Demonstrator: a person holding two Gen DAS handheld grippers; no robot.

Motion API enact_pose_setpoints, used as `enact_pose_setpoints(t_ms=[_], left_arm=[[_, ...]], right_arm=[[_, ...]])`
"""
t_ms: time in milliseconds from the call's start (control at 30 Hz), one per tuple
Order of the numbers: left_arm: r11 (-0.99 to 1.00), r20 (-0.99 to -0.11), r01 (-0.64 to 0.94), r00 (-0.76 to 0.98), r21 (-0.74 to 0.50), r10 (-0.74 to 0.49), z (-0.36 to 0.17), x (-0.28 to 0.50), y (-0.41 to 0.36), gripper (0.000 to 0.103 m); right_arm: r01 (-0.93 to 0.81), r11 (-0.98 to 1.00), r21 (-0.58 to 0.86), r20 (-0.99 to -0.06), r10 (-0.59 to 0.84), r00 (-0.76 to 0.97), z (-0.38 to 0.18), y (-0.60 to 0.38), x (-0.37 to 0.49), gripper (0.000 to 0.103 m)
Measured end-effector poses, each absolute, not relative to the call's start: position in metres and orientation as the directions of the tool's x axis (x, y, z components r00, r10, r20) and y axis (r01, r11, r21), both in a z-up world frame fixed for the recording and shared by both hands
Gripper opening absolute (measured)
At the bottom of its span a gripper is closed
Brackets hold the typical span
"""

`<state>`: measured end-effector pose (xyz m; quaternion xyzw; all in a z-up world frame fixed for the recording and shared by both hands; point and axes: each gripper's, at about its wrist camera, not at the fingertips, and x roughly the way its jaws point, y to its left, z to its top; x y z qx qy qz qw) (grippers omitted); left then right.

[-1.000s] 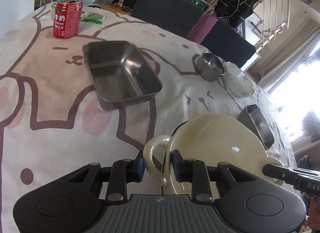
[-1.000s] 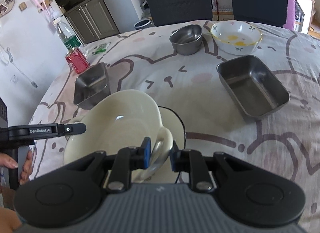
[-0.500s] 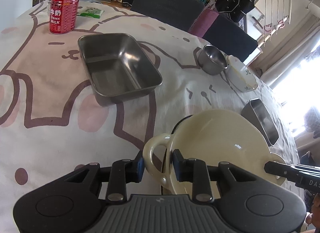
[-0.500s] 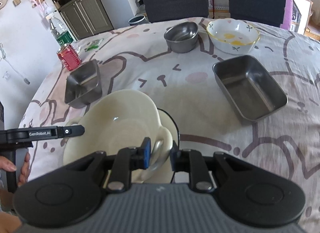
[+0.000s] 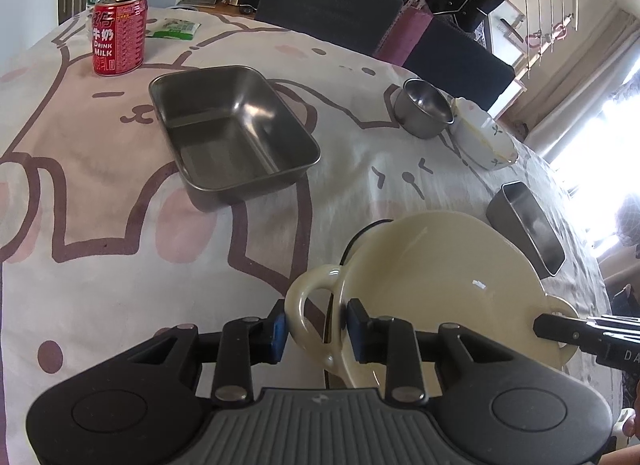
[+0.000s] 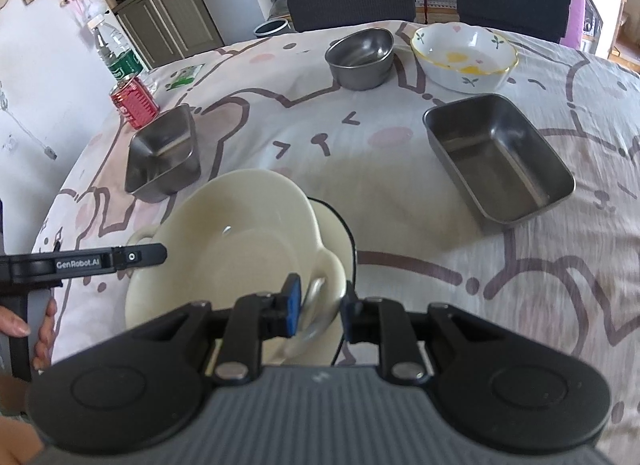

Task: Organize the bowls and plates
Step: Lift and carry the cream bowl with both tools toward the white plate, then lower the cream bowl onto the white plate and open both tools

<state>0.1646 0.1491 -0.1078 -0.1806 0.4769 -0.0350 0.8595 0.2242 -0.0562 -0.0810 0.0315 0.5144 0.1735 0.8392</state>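
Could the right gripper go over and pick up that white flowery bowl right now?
Probably not yet. The right gripper is shut on a handle of the cream dish, shared with the left gripper. The path to the flowered bowl looks open, past the steel tray.

Right tool [image 6: 318, 307] grips the cream dish [image 6: 224, 249] by its handle.

Cream glazed two-handled ceramic dish [image 5: 440, 285]: plain pale yellow.
Rectangular stainless-steel tray [image 5: 232, 133]: dull grey.
Round steel bowl [image 6: 360, 57]: grey.
Scalloped white ceramic bowl [image 6: 464, 55]: yellow rim, green sprigs.
Drink can [image 5: 118, 39]: red, white lettering.
Tablecloth [image 5: 100, 225]: white, pink blotches, brown cartoon outlines.
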Motion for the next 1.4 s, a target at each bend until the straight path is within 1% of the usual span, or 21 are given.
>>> enact_pose_setpoints(t_ms=[267, 633, 867, 1033, 1400], left_arm=[[0.94, -0.812, -0.097, 0.538, -0.327, -0.227, -0.107, 0.164, 0.148, 0.033], [0.965, -0.822, -0.052, 0.537, -0.259, -0.191, -0.101, 0.161, 0.14, 0.035], [0.965, -0.818, -0.035, 0.539, -0.26, -0.201, -0.099, 0.16, 0.139, 0.036], [0.966, -0.818, -0.028, 0.538, -0.255, -0.201, -0.098, 0.16, 0.138, 0.037], [0.967, -0.827, -0.03, 0.525, -0.254, -0.201, -0.097, 0.161, 0.139, 0.037]], right_arm=[[-0.263, 0.94, 0.218, -0.857, 0.313, 0.41, -0.082, -0.054, 0.224, 0.025], [-0.263, 0.941, 0.214, -0.876, 0.304, 0.375, -0.089, -0.053, 0.228, 0.028], [-0.243, 0.949, 0.202, -0.897, 0.279, 0.343, -0.098, -0.054, 0.23, 0.03], [-0.259, 0.952, 0.161, -0.908, 0.246, 0.339, -0.104, -0.05, 0.229, 0.034], [-0.264, 0.952, 0.157, -0.908, 0.245, 0.341, -0.105, -0.05, 0.229, 0.034]])
